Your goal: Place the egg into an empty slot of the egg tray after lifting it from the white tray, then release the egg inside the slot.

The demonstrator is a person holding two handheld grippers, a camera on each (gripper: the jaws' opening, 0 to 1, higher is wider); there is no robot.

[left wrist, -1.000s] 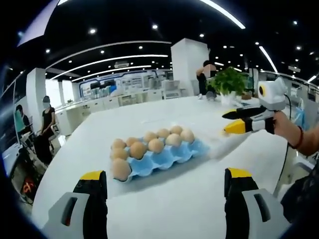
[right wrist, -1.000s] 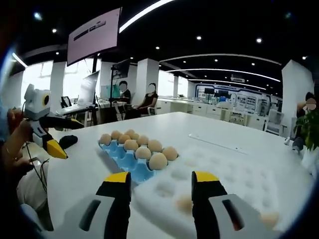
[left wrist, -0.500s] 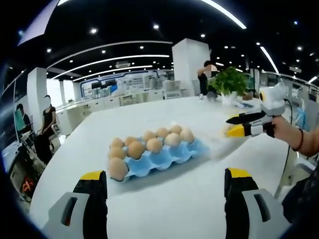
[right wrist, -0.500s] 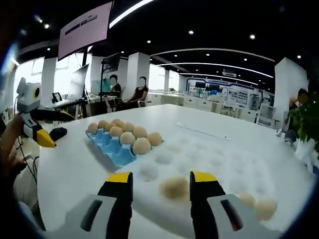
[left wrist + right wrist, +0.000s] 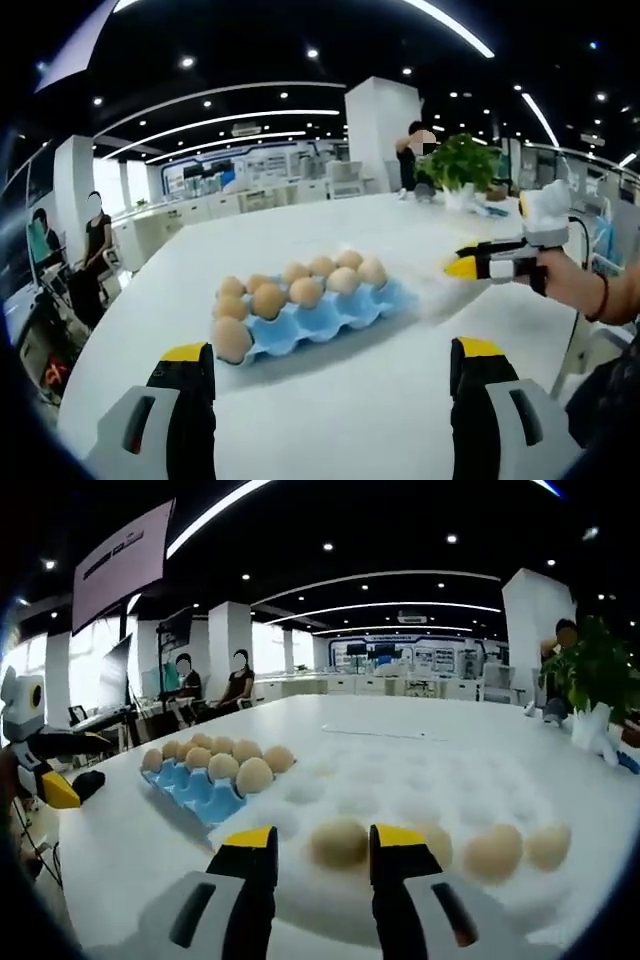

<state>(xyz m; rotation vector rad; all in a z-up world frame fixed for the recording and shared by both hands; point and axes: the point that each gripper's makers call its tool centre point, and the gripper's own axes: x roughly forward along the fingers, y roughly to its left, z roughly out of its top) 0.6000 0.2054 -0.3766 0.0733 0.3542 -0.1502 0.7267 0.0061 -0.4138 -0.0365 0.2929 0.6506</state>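
Right claw [image 5: 320,838] open, jaws apart on either side of an egg [image 5: 338,842] resting in the white tray [image 5: 440,780], not seen gripping it. 3 more eggs just right of it. Blue egg tray [image 5: 195,788] beside the white tray, holding brown eggs. Left claw [image 5: 330,358] wide open, holding nothing, facing the blue egg tray on the white table [image 5: 360,420].
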